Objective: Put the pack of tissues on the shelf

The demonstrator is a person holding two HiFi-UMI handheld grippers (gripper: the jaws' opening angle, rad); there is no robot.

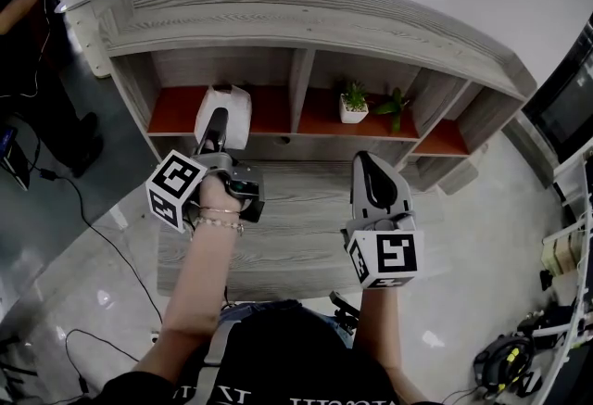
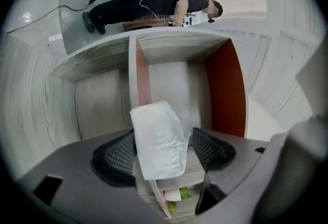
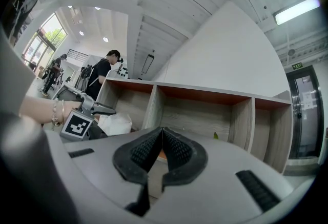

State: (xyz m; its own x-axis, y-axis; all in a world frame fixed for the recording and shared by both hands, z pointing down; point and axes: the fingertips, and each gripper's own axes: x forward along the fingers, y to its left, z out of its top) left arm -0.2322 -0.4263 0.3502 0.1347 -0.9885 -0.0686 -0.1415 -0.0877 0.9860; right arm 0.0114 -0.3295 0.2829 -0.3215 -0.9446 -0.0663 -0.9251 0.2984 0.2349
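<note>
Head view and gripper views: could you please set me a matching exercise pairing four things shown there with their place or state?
Things:
1 pack of tissues
2 white-potted plant
3 left gripper
4 right gripper

Place or state:
A jaws together, nothing between them
B shelf, second compartment from the left
C jaws apart
D shelf, leftmost compartment

Pairs: 1-D, 2-B, 3-C, 4-A

Person wore black cotton T-shirt [image 1: 278, 361] with white lettering, sleeves short. Thin beaded bracelets [image 1: 220, 219] ringed wrist up-left of T-shirt. Left gripper [image 1: 219, 118], above T-shirt's left side, had grey moulded body, black finger, and white cube [image 1: 176, 190] with black square markers. Right gripper [image 1: 365, 162], above T-shirt's right side, had same grey shell and matching marker cube [image 1: 389, 257]. Its black ribbed pads [image 3: 178, 150] were rubbery and wedge-shaped.
</note>
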